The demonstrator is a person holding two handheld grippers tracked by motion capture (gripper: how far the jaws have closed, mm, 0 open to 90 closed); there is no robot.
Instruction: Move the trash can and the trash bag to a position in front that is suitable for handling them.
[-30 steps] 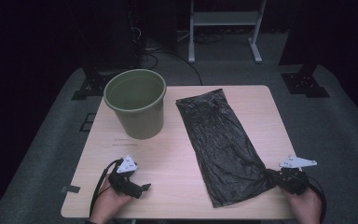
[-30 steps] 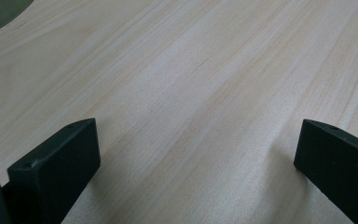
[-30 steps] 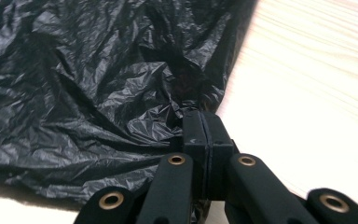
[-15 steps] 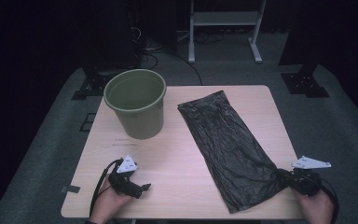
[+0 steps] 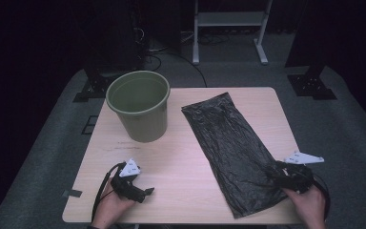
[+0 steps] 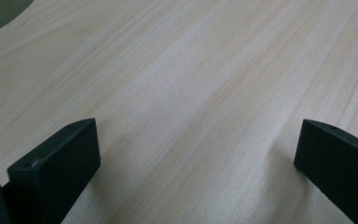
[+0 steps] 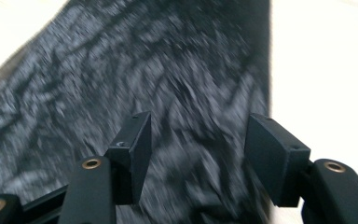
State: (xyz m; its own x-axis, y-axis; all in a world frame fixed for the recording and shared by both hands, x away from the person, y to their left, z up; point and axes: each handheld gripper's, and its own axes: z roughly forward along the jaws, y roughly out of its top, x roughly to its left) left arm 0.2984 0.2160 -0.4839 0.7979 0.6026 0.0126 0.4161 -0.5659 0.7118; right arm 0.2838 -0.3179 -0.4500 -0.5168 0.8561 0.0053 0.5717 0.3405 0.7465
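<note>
A crumpled black plastic bag (image 5: 228,143) lies flat on the right half of the wooden table (image 5: 186,162). An empty green bucket (image 5: 139,102) stands upright at the back left. My right gripper (image 5: 274,174) hovers at the bag's near right corner. Its jaws have just been opening, and in the right gripper view the right gripper (image 7: 198,140) is open just above the bag (image 7: 144,70) with nothing pinched. My left gripper (image 5: 145,193) rests near the front left edge. In the left gripper view the left gripper (image 6: 198,140) is wide open over bare wood (image 6: 191,70).
The bucket's rim (image 6: 0,11) peeks in at the top left corner of the left gripper view. Grey carpet surrounds the table, with a white stand's legs (image 5: 228,21) and dark equipment behind. Bare wood lies between bucket, bag and left gripper.
The right gripper was shut on the bag's near corner and dragged it to the right. It has since let go, opened and shifted back left over the bag. The left gripper stayed put.
</note>
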